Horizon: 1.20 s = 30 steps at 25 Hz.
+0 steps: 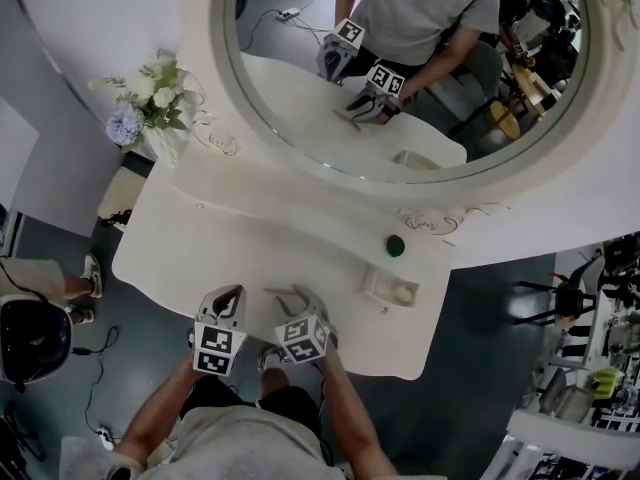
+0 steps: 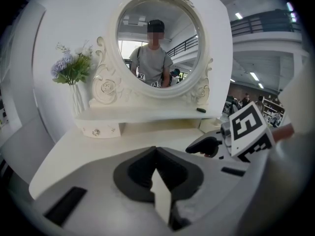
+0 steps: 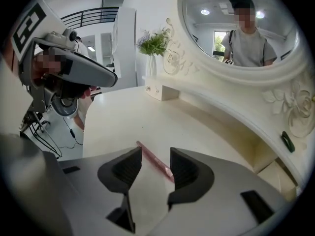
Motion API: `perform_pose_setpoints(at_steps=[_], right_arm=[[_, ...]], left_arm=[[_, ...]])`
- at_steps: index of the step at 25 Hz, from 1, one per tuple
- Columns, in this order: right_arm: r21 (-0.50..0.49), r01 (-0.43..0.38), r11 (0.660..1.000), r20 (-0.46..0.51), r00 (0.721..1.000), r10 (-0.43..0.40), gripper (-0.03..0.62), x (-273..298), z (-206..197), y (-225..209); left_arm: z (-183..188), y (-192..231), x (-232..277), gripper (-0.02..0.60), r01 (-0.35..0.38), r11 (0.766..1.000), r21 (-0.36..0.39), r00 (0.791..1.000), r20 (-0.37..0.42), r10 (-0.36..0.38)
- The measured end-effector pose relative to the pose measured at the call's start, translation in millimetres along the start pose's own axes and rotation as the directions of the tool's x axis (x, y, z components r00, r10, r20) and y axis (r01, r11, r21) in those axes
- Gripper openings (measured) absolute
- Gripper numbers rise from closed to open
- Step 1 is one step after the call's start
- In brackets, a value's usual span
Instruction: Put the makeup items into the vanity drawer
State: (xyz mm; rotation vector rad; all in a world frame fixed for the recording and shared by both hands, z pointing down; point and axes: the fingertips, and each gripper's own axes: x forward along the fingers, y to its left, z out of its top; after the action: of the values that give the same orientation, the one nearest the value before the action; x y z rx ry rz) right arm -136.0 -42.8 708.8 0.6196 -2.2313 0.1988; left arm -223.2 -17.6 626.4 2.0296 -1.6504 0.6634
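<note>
Right gripper (image 3: 152, 163) jaws apart. Slim pink makeup pencil (image 3: 147, 153) lies on the tabletop (image 3: 147, 117) between them (near end by the right-hand pad, not pinched). Left gripper (image 2: 156, 154) jaws together, empty.

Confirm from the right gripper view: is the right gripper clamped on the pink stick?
No, the right gripper has its jaws apart, and the pink stick lies on the tabletop between them.

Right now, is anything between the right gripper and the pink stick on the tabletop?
Nothing visible. The pink stick lies bare on the tabletop, between the open jaws of the right gripper, not clamped.
</note>
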Motion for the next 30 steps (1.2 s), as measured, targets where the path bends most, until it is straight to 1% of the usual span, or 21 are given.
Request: perform_pose_setpoints(at_steps=[3,7,10,12,15,17,20,23,27,30], right_arm=[[-0.007,-0.005,1.0,-0.027,1.0,0.005,0.176,8,-3,-2],[-0.002,-0.031,1.0,-0.08,0.996,0.031,0.176,16,-14,0],[0.003,-0.022,1.0,-0.098,0.995,0.023,0.17,16,-18,0],[-0.006,-0.012,1.0,-0.109,0.994,0.011,0.115,17,-19,0],[-0.005,-0.021,1.0,-0.117,0.993,0.021,0.08,18,-21,4],[-0.001,-0.018,1.0,-0.118,0.993,0.018,0.058,18,-22,7],[-0.001,-0.009,1.0,-0.11,0.994,0.009,0.057,16,-22,7],[0.009,0.007,1.0,-0.081,0.997,-0.007,0.057,10,-16,3],[0.04,0.056,0.998,-0.041,0.998,-0.055,0.057,-8,-6,-8],[0.06,0.109,0.992,-0.01,0.994,-0.109,0.057,-27,-2,-21]], left_arm=[[-1,3,0,0.0,-0.005,1.0,-0.004,1.0,-0.002,0.005],[-3,4,1,0.0,-0.008,1.0,-0.006,1.0,-0.009,0.008],[-4,3,0,0.0,-0.005,1.0,-0.008,1.0,-0.01,0.005],[-4,4,0,0.0,-0.004,1.0,-0.007,1.0,-0.01,0.004],[-1,4,1,0.0,-0.002,1.0,-0.003,1.0,-0.007,0.002],[0,4,1,0.0,-0.003,1.0,0.0,1.0,-0.005,0.003],[1,5,0,0.0,-0.003,1.0,0.001,1.0,-0.003,0.003],[3,6,0,0.0,0.001,1.0,0.006,1.0,0.001,-0.001],[10,2,-1,0.0,0.022,1.0,0.021,1.0,0.009,-0.022],[20,-6,3,0.0,0.048,0.998,0.041,0.998,0.025,-0.049]])
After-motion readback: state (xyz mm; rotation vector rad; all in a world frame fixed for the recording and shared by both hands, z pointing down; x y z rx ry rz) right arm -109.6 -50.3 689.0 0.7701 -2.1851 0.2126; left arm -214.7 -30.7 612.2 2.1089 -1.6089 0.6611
